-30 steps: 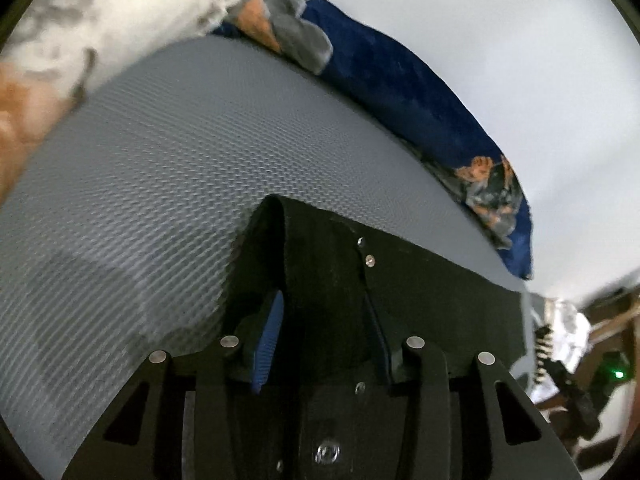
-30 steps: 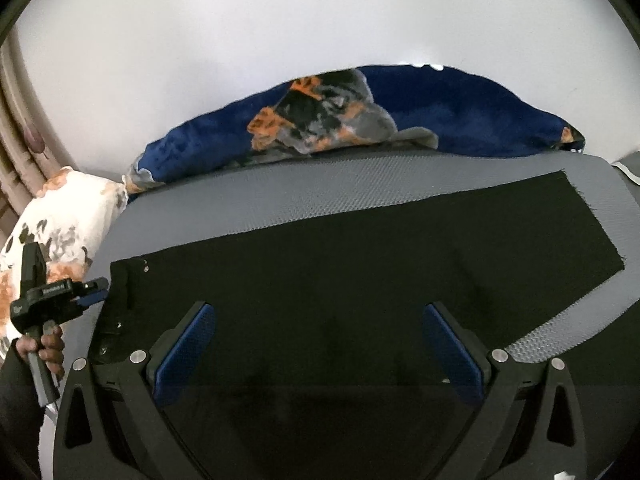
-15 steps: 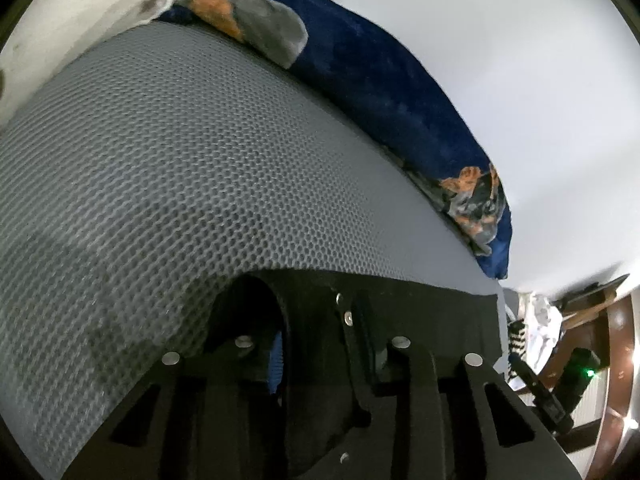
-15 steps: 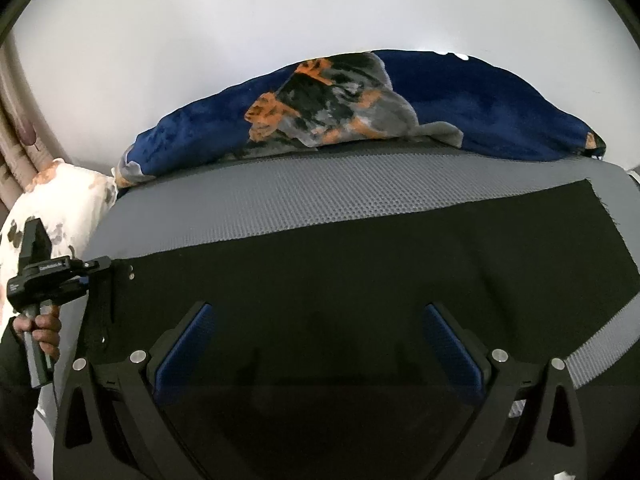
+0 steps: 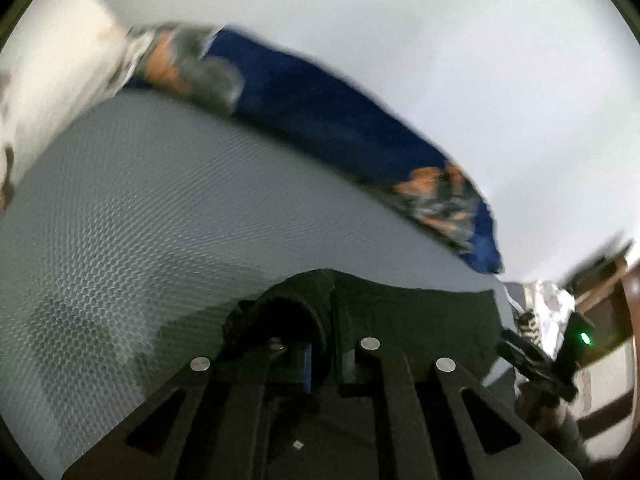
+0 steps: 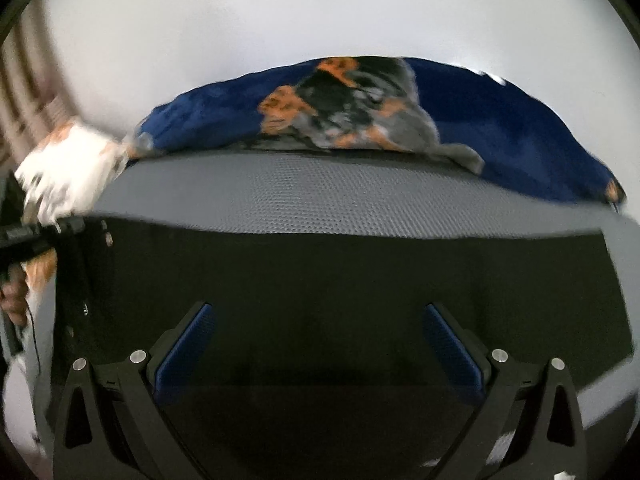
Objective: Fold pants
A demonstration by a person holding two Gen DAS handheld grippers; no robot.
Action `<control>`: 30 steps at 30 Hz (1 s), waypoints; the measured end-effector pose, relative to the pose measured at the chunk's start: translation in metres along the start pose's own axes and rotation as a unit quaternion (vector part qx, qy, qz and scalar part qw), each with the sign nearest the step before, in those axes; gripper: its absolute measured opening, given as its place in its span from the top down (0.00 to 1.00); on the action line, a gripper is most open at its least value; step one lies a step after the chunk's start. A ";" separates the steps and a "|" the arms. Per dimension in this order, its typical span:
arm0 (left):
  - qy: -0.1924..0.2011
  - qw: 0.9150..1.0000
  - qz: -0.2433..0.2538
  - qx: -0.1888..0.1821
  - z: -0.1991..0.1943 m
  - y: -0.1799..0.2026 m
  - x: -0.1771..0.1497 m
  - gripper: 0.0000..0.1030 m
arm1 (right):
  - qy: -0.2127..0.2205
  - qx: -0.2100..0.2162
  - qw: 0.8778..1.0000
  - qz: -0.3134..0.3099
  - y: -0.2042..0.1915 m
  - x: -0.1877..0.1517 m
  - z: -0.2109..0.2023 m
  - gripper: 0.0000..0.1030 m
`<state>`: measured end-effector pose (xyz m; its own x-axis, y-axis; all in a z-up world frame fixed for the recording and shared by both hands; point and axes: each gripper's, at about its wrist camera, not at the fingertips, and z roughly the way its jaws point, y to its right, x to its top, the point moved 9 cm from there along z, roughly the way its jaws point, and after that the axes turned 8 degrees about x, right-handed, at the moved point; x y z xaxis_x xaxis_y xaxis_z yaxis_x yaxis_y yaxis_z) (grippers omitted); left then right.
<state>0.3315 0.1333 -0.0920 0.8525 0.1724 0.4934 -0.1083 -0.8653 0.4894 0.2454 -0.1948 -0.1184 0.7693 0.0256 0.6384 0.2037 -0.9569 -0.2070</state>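
Black pants (image 5: 420,320) lie on grey mesh bedding (image 5: 160,208); our left gripper (image 5: 326,360) has just clenched on their bunched waistband. From the right wrist, our right gripper (image 6: 318,340) hovers released above them.

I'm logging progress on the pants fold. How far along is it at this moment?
Early. Done: the black pants lie spread flat on the grey mattress, with no fold visible. In hand: the left gripper has just been closing and is now shut on the waistband end, which bunches up between its fingers. The right gripper hangs open over the cloth. Left: every fold.
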 end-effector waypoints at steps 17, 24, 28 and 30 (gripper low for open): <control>0.071 0.994 0.028 -0.079 -0.116 0.065 -0.040 0.93 | -0.134 0.090 0.945 -0.286 -0.011 0.045 0.071 0.06; 0.058 0.997 0.023 -0.052 -0.113 0.060 -0.042 0.93 | -0.217 0.148 0.905 -0.336 -0.013 0.028 0.093 0.38; 0.054 0.998 0.023 -0.039 -0.108 0.060 -0.046 0.93 | -0.229 0.142 0.900 -0.344 -0.005 0.021 0.093 0.64; 0.053 0.998 0.023 -0.036 -0.106 0.059 -0.046 0.93 | -0.217 0.127 0.907 -0.339 0.002 0.023 0.087 0.74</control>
<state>0.2311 0.1241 -0.0093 0.7869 0.1858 0.5884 -0.1851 -0.8386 0.5123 0.3162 -0.1712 -0.1684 0.5695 0.7469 0.3432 0.8095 -0.5822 -0.0759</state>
